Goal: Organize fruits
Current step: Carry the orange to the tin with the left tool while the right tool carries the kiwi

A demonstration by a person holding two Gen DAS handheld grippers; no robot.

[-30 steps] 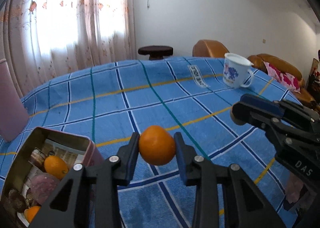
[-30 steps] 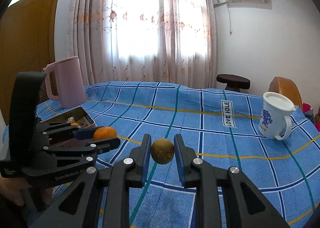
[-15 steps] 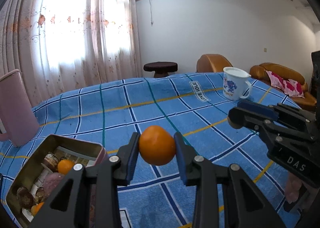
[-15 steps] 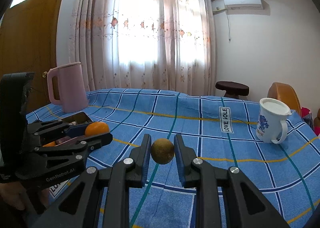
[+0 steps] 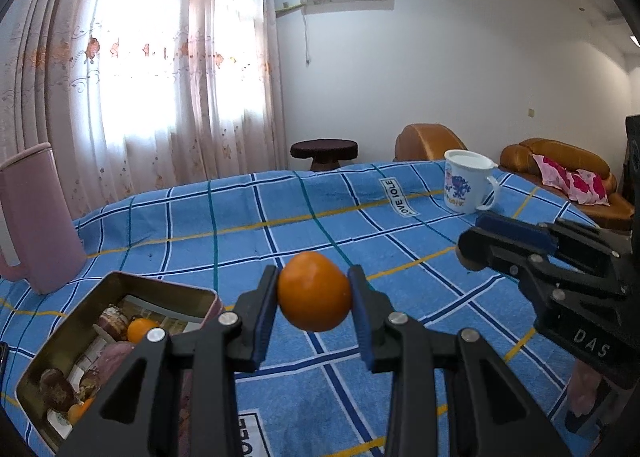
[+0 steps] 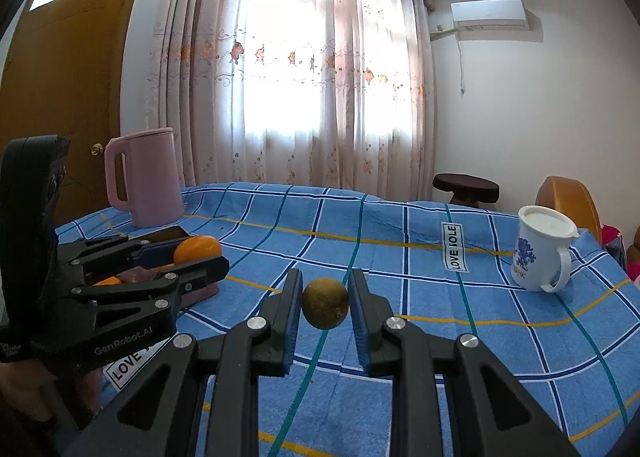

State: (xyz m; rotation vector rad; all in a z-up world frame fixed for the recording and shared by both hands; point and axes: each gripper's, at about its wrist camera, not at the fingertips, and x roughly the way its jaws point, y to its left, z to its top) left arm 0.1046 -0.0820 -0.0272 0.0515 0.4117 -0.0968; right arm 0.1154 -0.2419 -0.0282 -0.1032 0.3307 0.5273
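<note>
My left gripper (image 5: 314, 293) clamps the orange (image 5: 314, 291); my right gripper (image 6: 325, 303) clamps a brown fruit (image 6: 325, 303). Only the left view shows the tin's (image 5: 56, 349) contents, at 8 o'clock.

1 held orange (image 5: 314, 291), 1 brown-green fruit (image 6: 325, 302), 1 tin (image 5: 52, 353), 1 mug (image 5: 466, 187), 1 pink kettle (image 6: 146, 175).

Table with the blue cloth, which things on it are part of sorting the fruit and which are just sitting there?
Part of the job:
orange in the left gripper
brown-green fruit in the right gripper
metal tin holding fruit

Just lying about:
pink jug
white mug
</note>
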